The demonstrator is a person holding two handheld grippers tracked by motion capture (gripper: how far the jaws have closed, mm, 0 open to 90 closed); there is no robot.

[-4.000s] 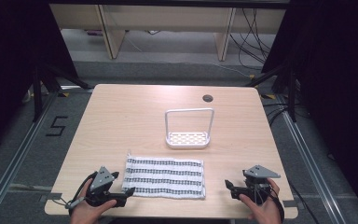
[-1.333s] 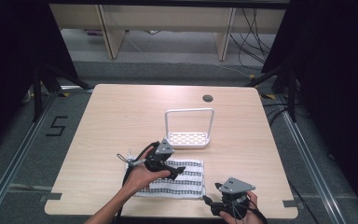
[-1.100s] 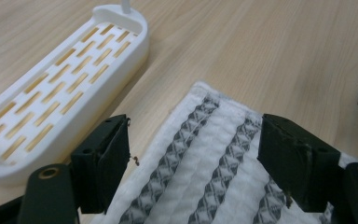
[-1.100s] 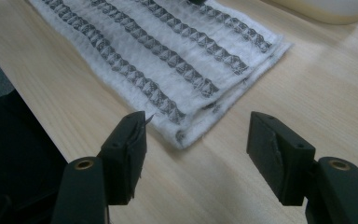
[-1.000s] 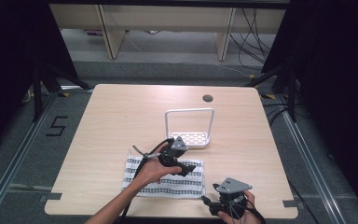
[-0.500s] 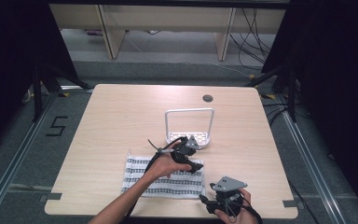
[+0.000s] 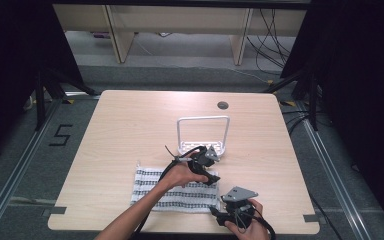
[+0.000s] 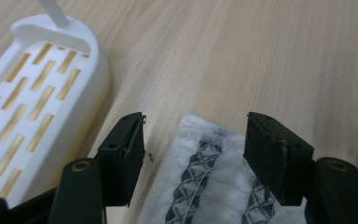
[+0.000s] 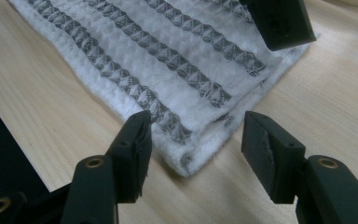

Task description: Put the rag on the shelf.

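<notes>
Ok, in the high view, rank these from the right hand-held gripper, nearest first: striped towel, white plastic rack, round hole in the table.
From the right hand-held gripper:
1. Grey-striped white towel, just to its left, at the near edge.
2. White slotted plastic rack, mid-table beyond the towel.
3. Round dark hole, near the far edge.

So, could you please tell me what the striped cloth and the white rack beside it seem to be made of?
The striped cloth looks like soft woven cotton, matte, judging by its waffle texture and fuzzy edges. The white rack appears to be smooth moulded plastic with a slight sheen, given its rounded rim and clean slots; its thin upright frame's material is unclear.
</notes>
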